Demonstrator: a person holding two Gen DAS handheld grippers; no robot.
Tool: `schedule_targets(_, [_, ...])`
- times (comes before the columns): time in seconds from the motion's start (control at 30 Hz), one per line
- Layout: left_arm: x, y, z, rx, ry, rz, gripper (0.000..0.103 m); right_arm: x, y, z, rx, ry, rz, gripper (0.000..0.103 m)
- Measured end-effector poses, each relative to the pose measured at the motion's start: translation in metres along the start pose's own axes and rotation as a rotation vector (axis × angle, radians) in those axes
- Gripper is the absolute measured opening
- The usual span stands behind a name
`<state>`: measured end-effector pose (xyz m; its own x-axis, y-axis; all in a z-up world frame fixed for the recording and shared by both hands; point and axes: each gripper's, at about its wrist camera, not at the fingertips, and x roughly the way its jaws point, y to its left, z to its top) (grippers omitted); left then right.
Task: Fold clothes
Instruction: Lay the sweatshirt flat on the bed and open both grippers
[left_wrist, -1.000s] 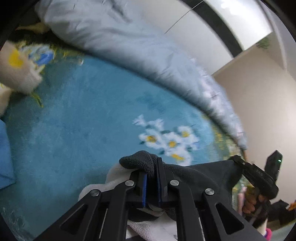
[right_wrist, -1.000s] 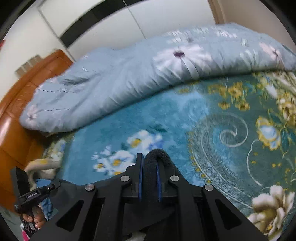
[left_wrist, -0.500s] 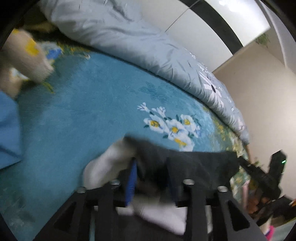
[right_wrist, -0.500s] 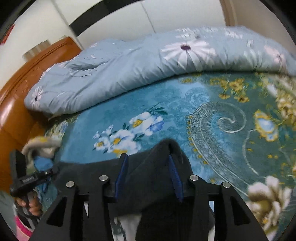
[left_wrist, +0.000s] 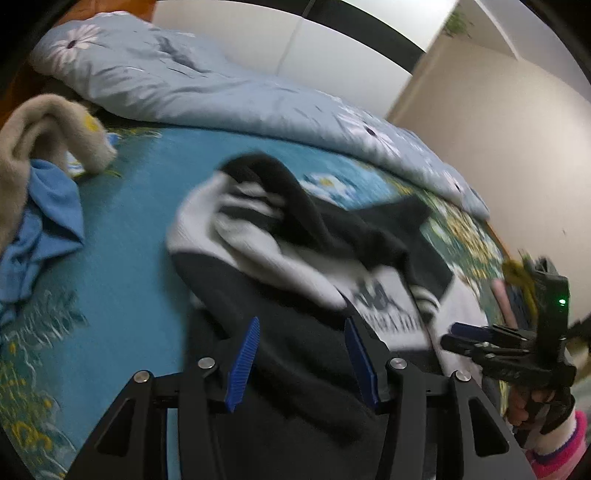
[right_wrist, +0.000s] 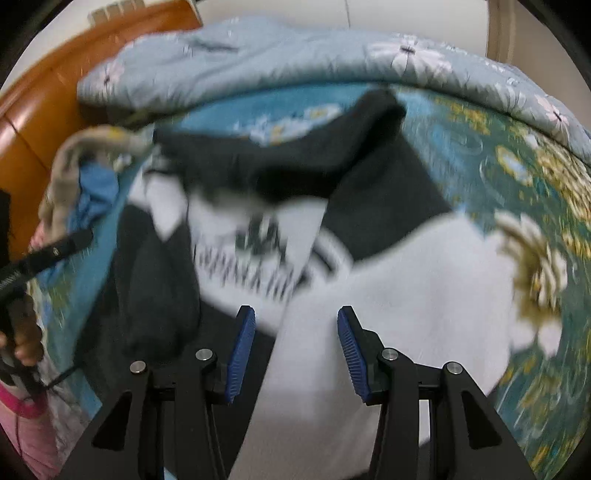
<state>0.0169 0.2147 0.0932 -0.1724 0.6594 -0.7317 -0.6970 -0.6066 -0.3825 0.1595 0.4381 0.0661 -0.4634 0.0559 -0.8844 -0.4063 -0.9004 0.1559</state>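
Observation:
A black and white sweatshirt (left_wrist: 317, 258) with dark lettering lies folded over on the blue floral bed cover; it also shows in the right wrist view (right_wrist: 369, 266), black sleeves laid across the white body. My left gripper (left_wrist: 301, 354) is open and empty just above its black near edge. My right gripper (right_wrist: 291, 343) is open and empty above its white part. The right gripper also shows at the right edge of the left wrist view (left_wrist: 509, 347).
A beige garment (left_wrist: 48, 122) and a crumpled blue garment (left_wrist: 40, 221) lie at the left. A pale blue floral duvet (left_wrist: 221, 96) is bunched along the far side. A wooden headboard (right_wrist: 55, 92) stands at the left.
Both grippers were shut on the black edge of the sweatshirt. They have opened, let it drop onto the bed and pulled back.

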Motion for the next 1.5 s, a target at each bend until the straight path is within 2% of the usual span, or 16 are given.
schedule_targets(0.23, [0.012,-0.037,-0.033,0.087,0.064,-0.043,0.053,-0.002,0.006,-0.031,-0.025,0.026,-0.080,0.047])
schedule_targets(0.27, [0.013,-0.040,-0.034,0.095,0.068,-0.048,0.053,-0.002,0.005,-0.032,-0.018,0.026,-0.086,0.043])
schedule_targets(0.33, [0.014,-0.044,-0.036,0.106,0.072,-0.049,0.053,-0.005,-0.001,-0.034,0.004,0.029,-0.092,0.011])
schedule_targets(0.4, [0.013,-0.045,-0.038,0.117,0.072,-0.052,0.054,-0.014,-0.011,-0.033,0.034,0.022,-0.062,0.006])
schedule_targets(0.5, [0.015,-0.046,-0.040,0.127,0.077,-0.063,0.055,-0.033,-0.027,-0.027,0.046,-0.008,-0.060,0.006])
schedule_targets(0.6, [0.020,-0.048,-0.041,0.142,0.080,-0.054,0.055,-0.059,-0.051,-0.012,0.071,-0.053,-0.121,0.005])
schedule_targets(0.8, [0.028,-0.050,-0.041,0.171,0.069,-0.032,0.055,-0.117,-0.118,0.029,0.197,-0.182,-0.309,0.005])
schedule_targets(0.93, [0.034,-0.050,-0.036,0.175,0.063,-0.030,0.055,-0.136,-0.173,0.057,0.288,-0.246,-0.439,0.005])
schedule_targets(1.03, [0.040,-0.050,-0.034,0.179,0.067,-0.028,0.055,-0.127,-0.212,0.067,0.376,-0.249,-0.493,0.005])
schedule_targets(1.13, [0.046,-0.051,-0.033,0.180,0.071,-0.024,0.054,-0.097,-0.240,0.059,0.459,-0.217,-0.481,0.006])
schedule_targets(1.2, [0.048,-0.050,-0.033,0.175,0.070,-0.022,0.049,-0.079,-0.250,0.052,0.503,-0.192,-0.441,0.006])
schedule_targets(1.3, [0.051,-0.047,-0.033,0.159,0.069,-0.013,0.033,-0.064,-0.252,0.043,0.533,-0.172,-0.405,0.006])
schedule_targets(1.33, [0.052,-0.047,-0.033,0.150,0.067,-0.011,0.030,-0.066,-0.249,0.041,0.525,-0.172,-0.406,0.010])
schedule_targets(1.37, [0.051,-0.046,-0.034,0.145,0.062,-0.012,0.020,-0.068,-0.246,0.039,0.516,-0.174,-0.406,0.012])
schedule_targets(1.43, [0.048,-0.046,-0.035,0.140,0.048,-0.014,0.009,-0.080,-0.236,0.034,0.493,-0.198,-0.398,0.027])
schedule_targets(1.5, [0.046,-0.046,-0.036,0.134,0.035,-0.018,0.007,-0.094,-0.225,0.028,0.469,-0.226,-0.391,0.031])
